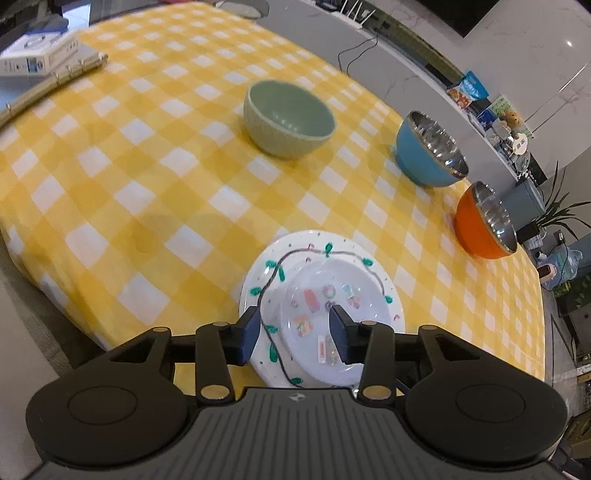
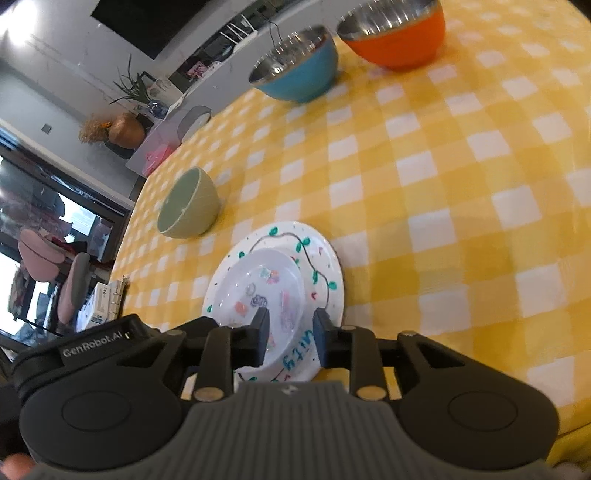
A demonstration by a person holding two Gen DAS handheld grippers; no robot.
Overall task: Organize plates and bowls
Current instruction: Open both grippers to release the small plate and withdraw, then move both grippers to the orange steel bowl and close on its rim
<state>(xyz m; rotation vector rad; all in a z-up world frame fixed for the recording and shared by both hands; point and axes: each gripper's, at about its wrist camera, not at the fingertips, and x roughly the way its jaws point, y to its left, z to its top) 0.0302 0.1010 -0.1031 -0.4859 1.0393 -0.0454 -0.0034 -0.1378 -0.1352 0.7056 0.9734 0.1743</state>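
Note:
A large white plate (image 1: pixel 267 277) (image 2: pixel 325 254) with a green leaf-and-vine pattern lies near the table's front edge. On it, off-centre, sits a smaller white plate (image 1: pixel 321 291) (image 2: pixel 258 277) with coloured stickers. My left gripper (image 1: pixel 295 332) is open; one finger hangs outside the large plate's rim, the other over the small plate. My right gripper (image 2: pixel 291 332) is open more narrowly, and the small plate's rim lies between its pads without being pressed. Farther back stand a green bowl (image 1: pixel 288 118) (image 2: pixel 188 206), a blue bowl (image 1: pixel 428 151) (image 2: pixel 299 70) and an orange bowl (image 1: pixel 484 225) (image 2: pixel 395 33), all upright and apart.
A yellow-and-white checked cloth (image 1: pixel 147 166) covers the table. A ring binder (image 1: pixel 55 85) and a white box (image 1: pixel 37 55) lie at the far left corner. Beyond the table's far edge runs a counter with packets and a plant (image 1: pixel 561 214). A fingertip (image 2: pixel 14 461) shows behind the right gripper.

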